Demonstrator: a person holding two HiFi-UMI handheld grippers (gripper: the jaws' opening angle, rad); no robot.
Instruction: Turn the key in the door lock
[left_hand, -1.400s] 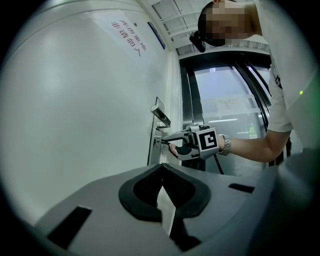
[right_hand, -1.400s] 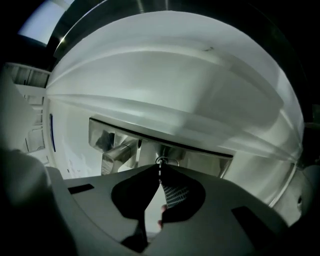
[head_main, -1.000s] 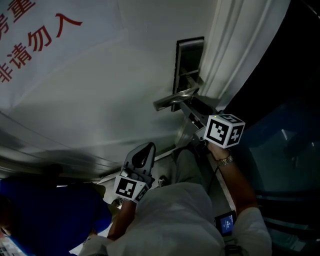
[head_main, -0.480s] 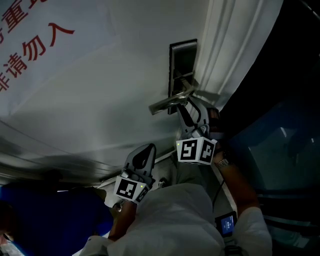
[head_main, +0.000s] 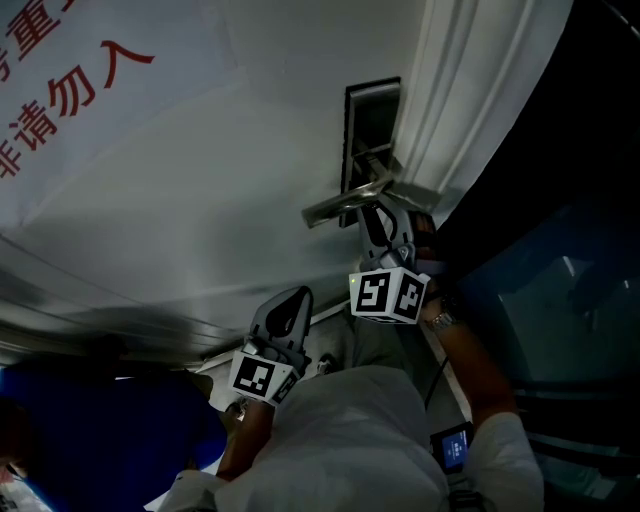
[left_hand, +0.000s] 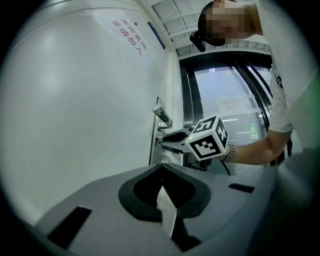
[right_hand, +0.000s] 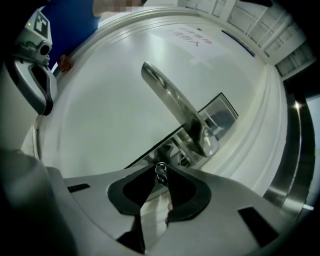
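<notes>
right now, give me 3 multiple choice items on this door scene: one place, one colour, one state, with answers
1. Where is the right gripper?
A) at the lock under the lever handle
B) resting on the floor
C) beside the person's hip

2. What colour are the characters on the door?
A) blue
B) red
C) green

3. How do the left gripper's jaws stand?
A) wide apart
B) clamped on the handle
C) together, empty

Answers: A, its tips sit just below the handle, and its jaws have just been closing on the key; B, red strokes on white; C, its tips meet with nothing between.
</notes>
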